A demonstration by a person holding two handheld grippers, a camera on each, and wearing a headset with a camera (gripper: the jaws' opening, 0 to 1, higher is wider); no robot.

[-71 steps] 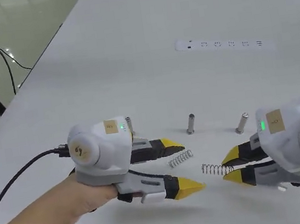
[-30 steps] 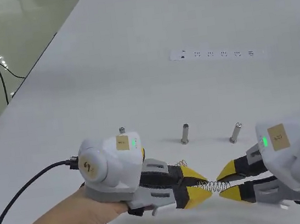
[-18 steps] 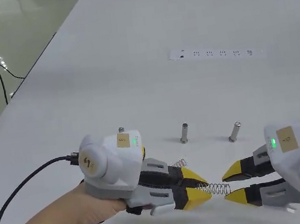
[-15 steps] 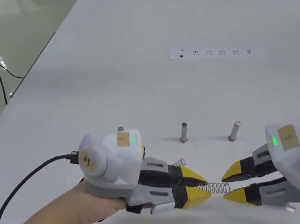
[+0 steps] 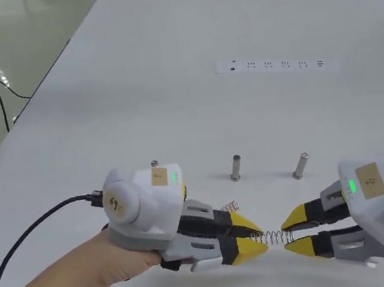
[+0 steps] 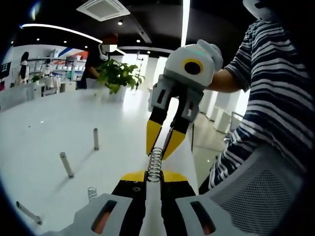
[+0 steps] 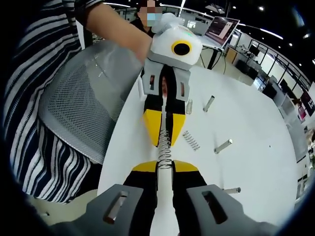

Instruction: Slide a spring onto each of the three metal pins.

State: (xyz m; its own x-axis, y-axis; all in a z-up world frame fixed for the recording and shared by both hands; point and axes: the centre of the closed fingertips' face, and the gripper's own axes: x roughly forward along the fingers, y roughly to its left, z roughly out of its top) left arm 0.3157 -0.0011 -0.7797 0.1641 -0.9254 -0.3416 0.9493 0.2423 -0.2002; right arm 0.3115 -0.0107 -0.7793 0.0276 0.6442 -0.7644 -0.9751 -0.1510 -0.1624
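The left tool point(image 5: 256, 238), gripped in a hand point(image 5: 99, 269), has its yellow-tipped jaws pressed together on one end of a spring point(image 5: 273, 235); in the left gripper view the spring rises straight out from between those jaws; its other end reaches in between the jaws of the right tool point(image 5: 294, 233), which faces the left tool tip to tip; the right tool's jaws stand a little spread on either side of the spring, and whether they touch it cannot be told; the spring runs level from one tool to the other, above the white surface point(image 5: 171, 89); a second spring point(image 5: 230, 207) lies loose on the surface just beyond the left tool's tips; the first pin point(image 5: 154, 164) peeks over the back of the left tool's body; the second pin point(image 5: 236, 168) stands upright and bare farther out beyond the left tool's tips; the third pin point(image 5: 300, 165), also bare, leans slightly beyond the right tool's tips; a white power strip point(image 5: 277, 66) lies well beyond both tools; a black cable point(image 5: 34, 231) trails from the rear of the left tool
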